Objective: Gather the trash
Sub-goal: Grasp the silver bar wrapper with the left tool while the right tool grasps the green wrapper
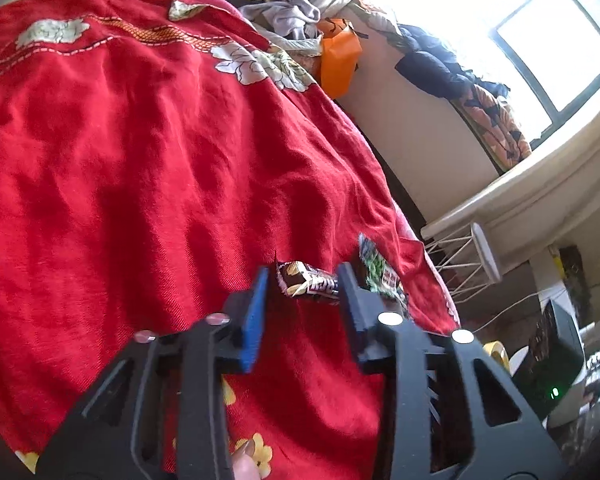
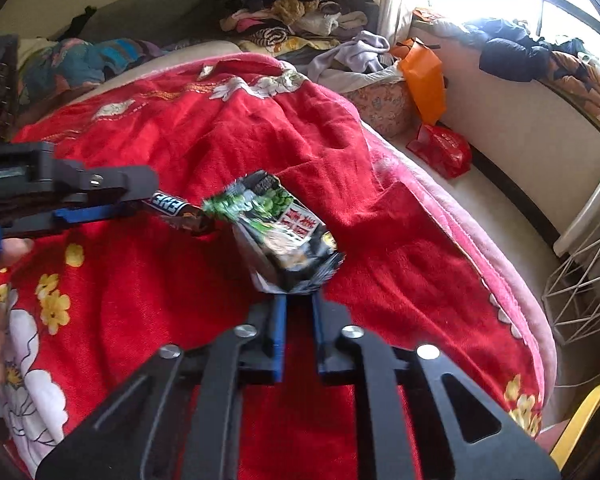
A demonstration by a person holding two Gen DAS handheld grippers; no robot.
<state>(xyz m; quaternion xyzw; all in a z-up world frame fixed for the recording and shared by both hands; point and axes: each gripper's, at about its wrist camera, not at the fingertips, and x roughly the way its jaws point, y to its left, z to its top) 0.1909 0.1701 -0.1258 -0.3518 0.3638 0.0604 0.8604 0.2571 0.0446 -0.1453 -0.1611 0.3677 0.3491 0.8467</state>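
A brown chocolate bar wrapper (image 1: 306, 282) lies on the red bedspread (image 1: 140, 160), between the open fingers of my left gripper (image 1: 304, 276). In the right wrist view the same wrapper (image 2: 176, 212) sits at the left gripper's tips (image 2: 140, 196). My right gripper (image 2: 298, 298) is nearly closed on the bottom edge of a green and black snack packet (image 2: 280, 232) and holds it up over the bedspread (image 2: 380, 260). That packet shows in the left wrist view (image 1: 380, 272) just right of the bar wrapper.
Clothes are piled at the head of the bed (image 2: 284, 12). An orange bag (image 2: 424, 76) and a red bag (image 2: 440, 152) lie beside the bed. A white wire stand (image 2: 580, 288) stands at the right, under the window ledge (image 1: 520, 200).
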